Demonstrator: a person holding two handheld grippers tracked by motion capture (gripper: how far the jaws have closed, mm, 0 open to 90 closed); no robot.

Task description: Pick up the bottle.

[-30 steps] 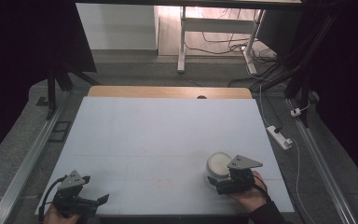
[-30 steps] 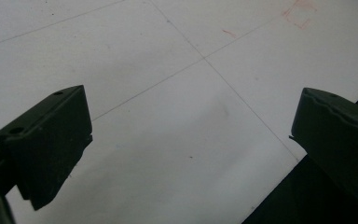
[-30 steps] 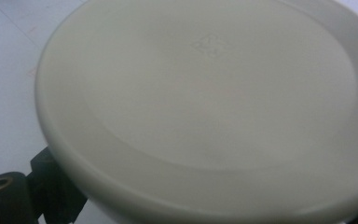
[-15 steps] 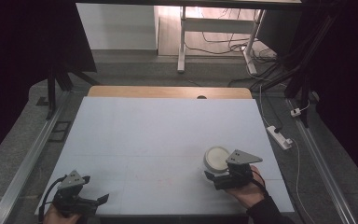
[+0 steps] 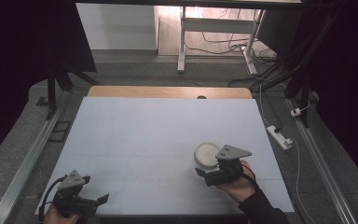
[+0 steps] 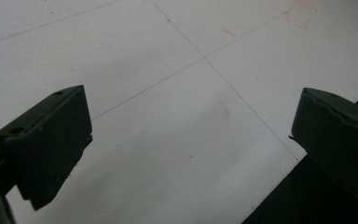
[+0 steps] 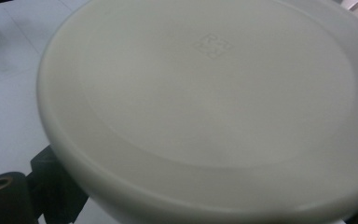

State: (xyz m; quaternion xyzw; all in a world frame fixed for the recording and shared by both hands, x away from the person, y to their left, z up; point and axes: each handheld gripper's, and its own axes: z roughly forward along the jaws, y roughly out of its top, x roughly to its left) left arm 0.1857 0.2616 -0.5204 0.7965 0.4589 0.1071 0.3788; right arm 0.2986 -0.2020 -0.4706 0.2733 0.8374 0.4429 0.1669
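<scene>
Two grippers were at the near edge of the white worktop (image 5: 158, 135). The right gripper (image 5: 204, 173), held in a hand (image 5: 237, 184), had its jaws closed on the rim of a white bowl (image 5: 206, 154) that sat upside down, base up, on the near right part of the worktop; in the right gripper view the bowl (image 7: 205, 107) loomed just above one black jaw. The left gripper (image 5: 100, 199) rested at the near left corner, well apart from the bowl, jaws spread wide with nothing between them.
</scene>
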